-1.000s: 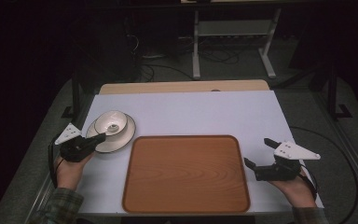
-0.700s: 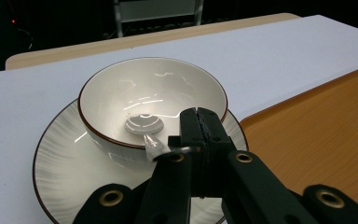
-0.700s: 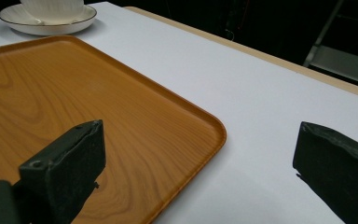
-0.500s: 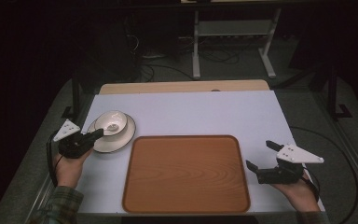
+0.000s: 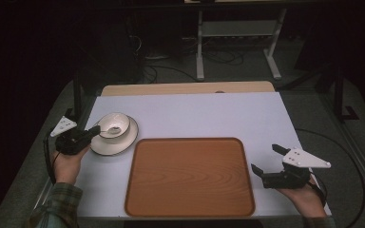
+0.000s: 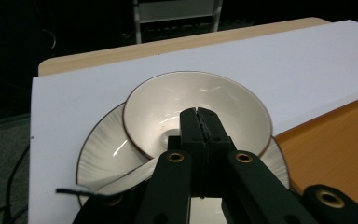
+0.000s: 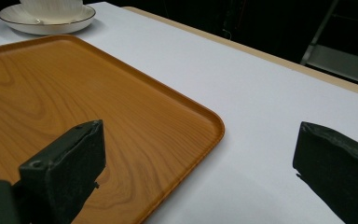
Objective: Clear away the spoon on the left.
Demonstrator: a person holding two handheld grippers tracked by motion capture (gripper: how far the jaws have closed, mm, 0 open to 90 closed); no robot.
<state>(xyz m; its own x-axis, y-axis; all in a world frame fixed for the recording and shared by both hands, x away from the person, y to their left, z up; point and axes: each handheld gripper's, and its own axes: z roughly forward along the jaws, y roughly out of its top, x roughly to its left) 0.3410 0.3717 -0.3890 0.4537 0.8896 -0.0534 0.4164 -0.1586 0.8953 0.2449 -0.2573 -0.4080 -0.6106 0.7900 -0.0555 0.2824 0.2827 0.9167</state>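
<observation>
Bowl [image 5: 114, 126] on saucer [image 5: 115, 141], far-left of white table [image 5: 195, 114], beside empty wooden tray [image 5: 190, 176].
Left gripper [image 5: 94, 130], jaws pressed together and holding nothing visible, has advanced over the bowl's near rim since a second ago; right gripper [image 5: 266, 159], jaws wide and empty, has drifted back past the tray's right edge. Likely a pickup beginning.

The left gripper [image 6: 199, 116] hides part of the bowl's [image 6: 168, 105] near rim, perhaps pinched.
</observation>
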